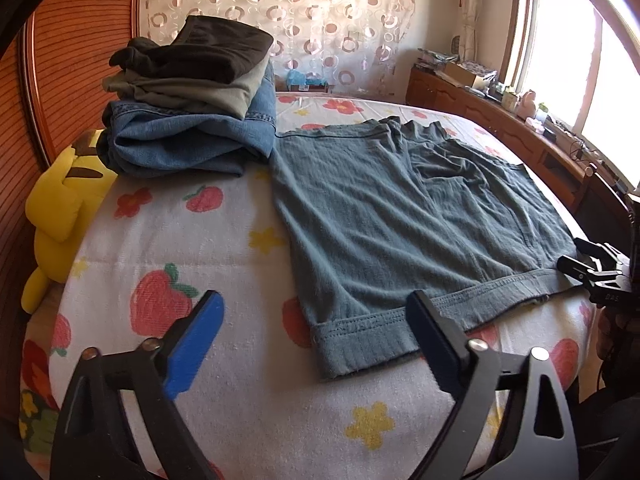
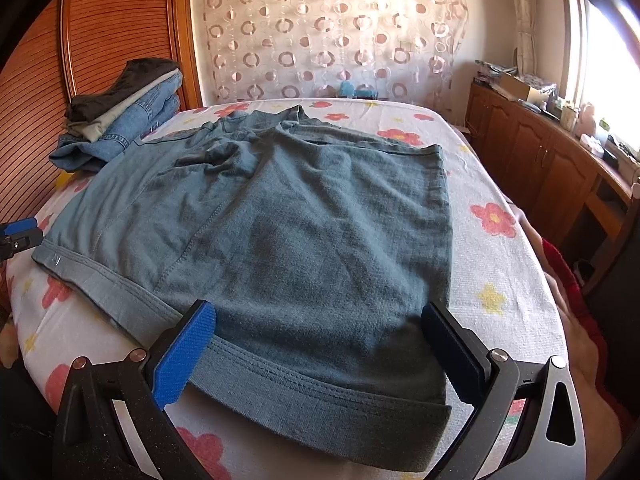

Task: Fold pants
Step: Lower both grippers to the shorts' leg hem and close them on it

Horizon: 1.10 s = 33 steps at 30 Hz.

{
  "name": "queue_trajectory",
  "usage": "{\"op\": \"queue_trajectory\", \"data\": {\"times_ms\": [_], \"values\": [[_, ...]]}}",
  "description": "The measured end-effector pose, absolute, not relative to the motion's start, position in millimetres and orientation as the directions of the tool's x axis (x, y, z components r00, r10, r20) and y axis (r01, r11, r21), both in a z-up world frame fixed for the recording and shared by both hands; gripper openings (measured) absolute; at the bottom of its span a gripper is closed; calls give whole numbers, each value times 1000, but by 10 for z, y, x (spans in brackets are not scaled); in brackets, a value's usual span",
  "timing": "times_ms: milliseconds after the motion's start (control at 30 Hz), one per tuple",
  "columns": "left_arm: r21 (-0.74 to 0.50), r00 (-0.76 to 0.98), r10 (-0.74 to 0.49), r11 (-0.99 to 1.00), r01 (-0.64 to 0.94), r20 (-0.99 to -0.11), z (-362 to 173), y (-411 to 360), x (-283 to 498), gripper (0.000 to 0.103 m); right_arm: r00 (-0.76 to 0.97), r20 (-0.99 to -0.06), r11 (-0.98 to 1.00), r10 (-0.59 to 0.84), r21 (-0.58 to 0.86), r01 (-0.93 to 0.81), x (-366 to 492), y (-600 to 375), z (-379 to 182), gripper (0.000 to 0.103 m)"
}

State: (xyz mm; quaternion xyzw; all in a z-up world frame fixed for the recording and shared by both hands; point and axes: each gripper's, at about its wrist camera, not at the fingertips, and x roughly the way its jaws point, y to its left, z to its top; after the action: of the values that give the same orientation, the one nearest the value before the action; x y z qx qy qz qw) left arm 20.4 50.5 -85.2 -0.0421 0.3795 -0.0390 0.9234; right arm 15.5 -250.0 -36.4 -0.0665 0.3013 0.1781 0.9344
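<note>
Matt ribbed-knit teal pants (image 2: 304,240), terry-like printed bedspread (image 1: 224,248), glossy wooden headboard (image 1: 80,60)

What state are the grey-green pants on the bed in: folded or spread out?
Spread out. The grey-green pants lie flat across the bed sheet, waistband nearest, unlike the folded stack beside them.

Bed (image 1: 180,248), flowered sheet: teal pants (image 1: 400,216) spread flat; stack of folded clothes (image 1: 192,120) beside.

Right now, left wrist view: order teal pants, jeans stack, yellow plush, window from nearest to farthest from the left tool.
1. Teal pants: waistband corner lies between the open fingers of the left tool.
2. Yellow plush: left bed edge.
3. Jeans stack: back left, by the headboard.
4. Window: far right wall.
</note>
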Motion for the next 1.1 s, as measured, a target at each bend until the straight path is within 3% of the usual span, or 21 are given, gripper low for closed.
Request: {"op": "queue_trajectory", "data": {"times_ms": [133, 400, 767, 867, 933, 1033, 1100], "values": [[-145, 695, -150, 987, 67, -703, -874, 520, 189, 74, 757, -585, 927, 292, -21, -374, 131, -2487, -397, 103], [-163, 673, -179, 983, 88, -717, -944, 552, 79, 37, 761, -576, 925, 298, -25, -380, 106, -2485, -453, 103], [-137, 674, -167, 986, 99, -719, -949, 503, 80, 34, 763, -572, 922, 302, -30, -387, 297, -2428, -498, 102], [-119, 678, -156, 988, 101, -718, -950, 475, 83, 34, 765, -570, 920, 299, -41, -390, 268, -2424, -487, 91], [-115, 677, -163, 987, 115, -718, -948, 458, 80, 25, 762, -575, 917, 299, -49, -397, 255, -2415, -473, 88], [-119, 671, -170, 985, 121, -721, -940, 451, 98, 22, 759, -576, 919, 303, -33, -392, 260, -2453, -447, 82], [-128, 672, -171, 985, 114, -720, -923, 477, 106, 13, 753, -578, 918, 315, -16, -396, 261, -2478, -436, 77]]}}
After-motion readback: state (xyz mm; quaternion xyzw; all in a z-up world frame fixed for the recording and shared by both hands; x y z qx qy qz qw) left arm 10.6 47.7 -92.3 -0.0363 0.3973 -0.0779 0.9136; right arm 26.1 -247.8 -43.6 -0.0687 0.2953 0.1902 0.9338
